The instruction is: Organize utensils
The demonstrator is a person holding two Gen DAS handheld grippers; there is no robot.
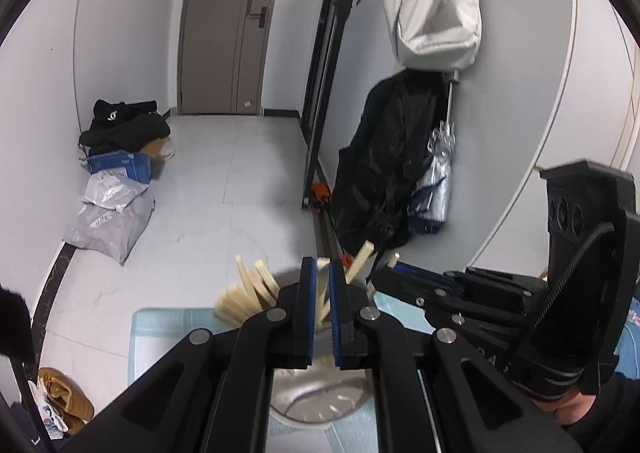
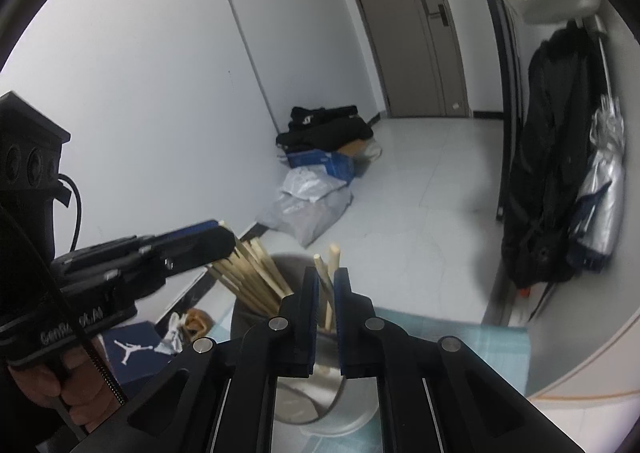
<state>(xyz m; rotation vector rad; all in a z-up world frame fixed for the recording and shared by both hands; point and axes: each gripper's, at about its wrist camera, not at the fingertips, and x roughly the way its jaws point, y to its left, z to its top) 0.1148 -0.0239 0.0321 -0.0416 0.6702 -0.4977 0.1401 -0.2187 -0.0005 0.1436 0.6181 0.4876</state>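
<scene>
A metal utensil cup (image 1: 320, 409) (image 2: 296, 405) stands on a light blue mat (image 1: 160, 333) (image 2: 480, 345), right under both grippers. A bundle of pale wooden chopsticks (image 1: 248, 293) (image 2: 248, 277) leans out of it to the left. My left gripper (image 1: 322, 277) is shut on a chopstick that runs down into the cup; in the right wrist view the left gripper (image 2: 222, 237) comes in from the left over the bundle. My right gripper (image 2: 327, 285) is shut on two chopsticks (image 2: 325, 265) that stand in the cup. Seen from the left wrist, the right gripper (image 1: 382, 273) reaches in from the right.
On the floor beyond the mat lie grey plastic bags (image 1: 112, 221), a blue box (image 1: 120, 165) and black clothing (image 1: 124, 125). A black coat (image 1: 380, 165), a white bag (image 1: 436, 17) and a folded umbrella (image 1: 436, 181) hang at the right. A dark shoebox (image 2: 128, 349) sits low left.
</scene>
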